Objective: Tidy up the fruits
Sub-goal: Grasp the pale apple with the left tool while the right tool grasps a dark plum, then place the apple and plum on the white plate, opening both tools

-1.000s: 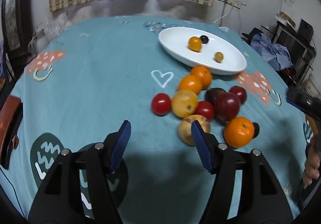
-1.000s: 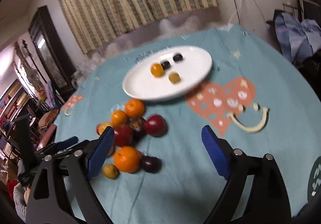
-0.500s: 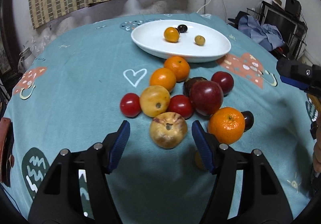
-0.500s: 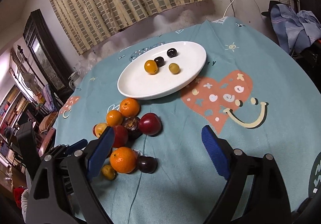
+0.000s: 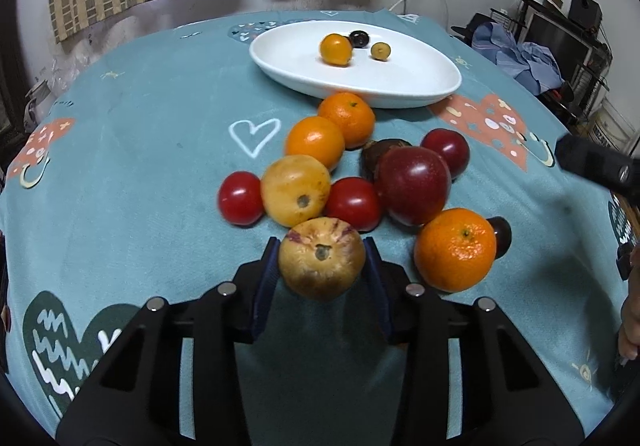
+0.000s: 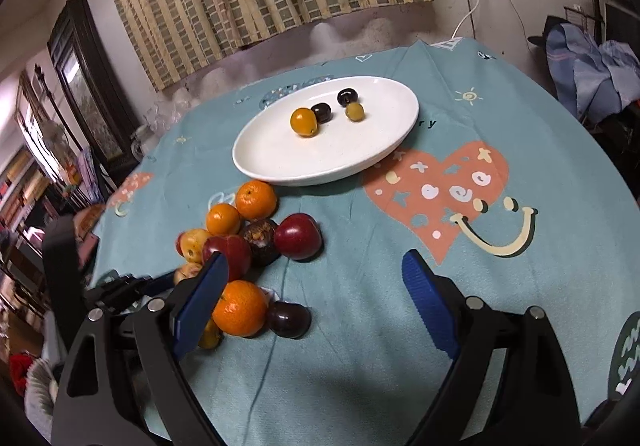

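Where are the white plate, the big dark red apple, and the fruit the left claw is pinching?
white plate (image 6: 280, 166): right wrist view, bare near rim.
dark red apple (image 5: 414, 184): left wrist view, front skin.
yellowish bruised apple (image 5: 322, 264): left wrist view, its middle, between the left claw's pads.

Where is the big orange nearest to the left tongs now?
In the left wrist view, the big orange lies on the tablecloth just right of the left tongs, touching a dark plum behind it.

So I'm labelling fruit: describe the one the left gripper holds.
On the teal tablecloth, below the white plate, sits a fruit pile. At its near edge, the left gripper clamps a pale yellow fruit, the only one with brown bruising and red streaks.
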The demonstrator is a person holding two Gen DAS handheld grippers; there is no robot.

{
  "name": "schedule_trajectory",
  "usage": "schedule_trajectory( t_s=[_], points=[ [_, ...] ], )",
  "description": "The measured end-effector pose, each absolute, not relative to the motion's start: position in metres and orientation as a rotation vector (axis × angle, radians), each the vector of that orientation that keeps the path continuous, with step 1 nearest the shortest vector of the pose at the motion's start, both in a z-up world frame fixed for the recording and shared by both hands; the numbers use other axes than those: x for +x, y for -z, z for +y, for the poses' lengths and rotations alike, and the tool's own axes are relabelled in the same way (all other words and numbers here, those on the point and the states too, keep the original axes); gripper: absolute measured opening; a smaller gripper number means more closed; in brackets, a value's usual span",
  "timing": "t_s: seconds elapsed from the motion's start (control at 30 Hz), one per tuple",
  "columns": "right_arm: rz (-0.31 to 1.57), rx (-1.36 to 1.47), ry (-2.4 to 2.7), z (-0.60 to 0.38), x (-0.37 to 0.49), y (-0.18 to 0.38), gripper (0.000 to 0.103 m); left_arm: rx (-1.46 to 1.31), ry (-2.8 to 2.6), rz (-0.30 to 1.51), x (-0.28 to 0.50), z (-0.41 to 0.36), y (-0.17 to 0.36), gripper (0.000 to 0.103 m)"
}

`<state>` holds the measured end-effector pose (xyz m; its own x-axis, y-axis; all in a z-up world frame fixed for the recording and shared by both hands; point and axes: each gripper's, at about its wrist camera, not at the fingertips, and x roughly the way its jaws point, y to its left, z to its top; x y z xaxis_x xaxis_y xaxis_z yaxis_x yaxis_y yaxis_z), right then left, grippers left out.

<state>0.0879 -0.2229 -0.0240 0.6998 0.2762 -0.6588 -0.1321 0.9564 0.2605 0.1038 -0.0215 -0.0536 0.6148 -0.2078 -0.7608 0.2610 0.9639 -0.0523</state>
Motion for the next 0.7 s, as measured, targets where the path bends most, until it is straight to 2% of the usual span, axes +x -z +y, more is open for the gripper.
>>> schedule_trajectory(
  t_s=[0.1,0.17,0.27,0.7],
  points=[
    [0.787,0.113,-0.224,-0.214,0.090,0.032,0.088,0.048,0.243,0.854,0.099,-0.010,0.049,0.042],
    [0.819,0.084,-0.237,-0.211,0.093,0.040,0.073,0.025,0.236,0.845,0.098,-0.004,0.045,0.042],
    [0.850,0.048,-0.246,-0.209,0.093,0.048,0.062,0.003,0.216,0.842,0.099,0.004,0.043,0.042],
    [0.874,-0.143,-0.305,-0.178,0.085,0.070,0.059,0.008,0.229,0.869,0.102,0.001,0.049,0.042]
  ],
)
